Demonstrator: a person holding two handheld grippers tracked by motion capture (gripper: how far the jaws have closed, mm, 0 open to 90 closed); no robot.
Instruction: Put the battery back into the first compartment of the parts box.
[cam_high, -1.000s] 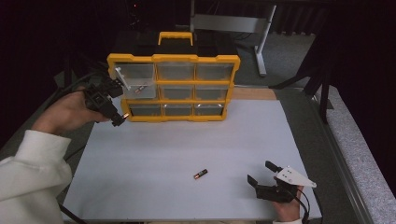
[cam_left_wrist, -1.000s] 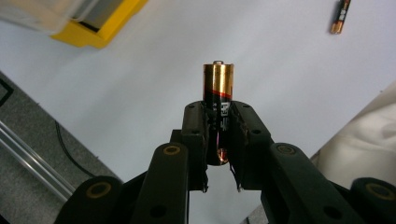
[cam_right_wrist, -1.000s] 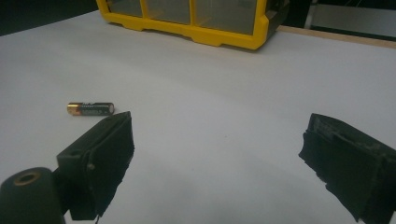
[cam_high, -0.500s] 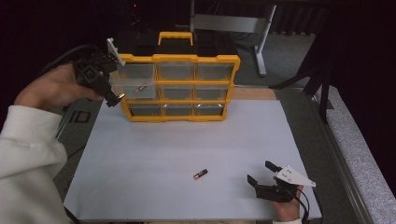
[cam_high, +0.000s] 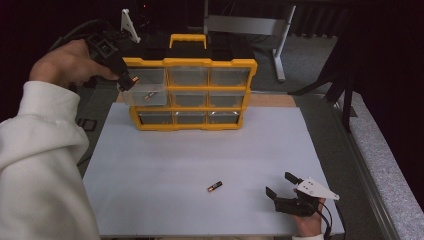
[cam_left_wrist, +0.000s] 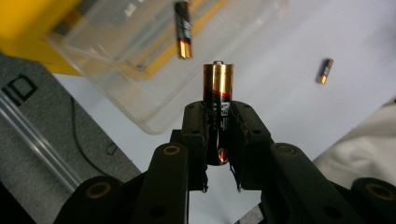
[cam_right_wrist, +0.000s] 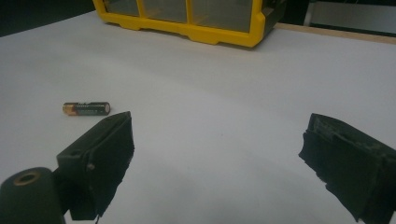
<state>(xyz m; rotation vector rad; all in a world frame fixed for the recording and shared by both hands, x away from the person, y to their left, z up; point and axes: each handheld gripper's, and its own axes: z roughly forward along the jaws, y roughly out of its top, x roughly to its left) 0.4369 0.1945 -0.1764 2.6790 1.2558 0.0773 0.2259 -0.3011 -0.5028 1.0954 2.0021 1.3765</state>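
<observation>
Above the pulled-out clear plastic drawer (cam_high: 145, 94), 1 small, rigid, slippery black-and-copper battery (cam_left_wrist: 217, 86) is being pinched mid-body by the left gripper (cam_left_wrist: 218, 122); the right gripper (cam_right_wrist: 217, 154) is being held wide open.

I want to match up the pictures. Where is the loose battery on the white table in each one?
High view: loose battery, low centre of the table.
Left gripper view: loose battery, upper right, beyond the held battery.
Right gripper view: loose battery, left side, halfway up.
Shared landmark: yellow drawer box.
</observation>
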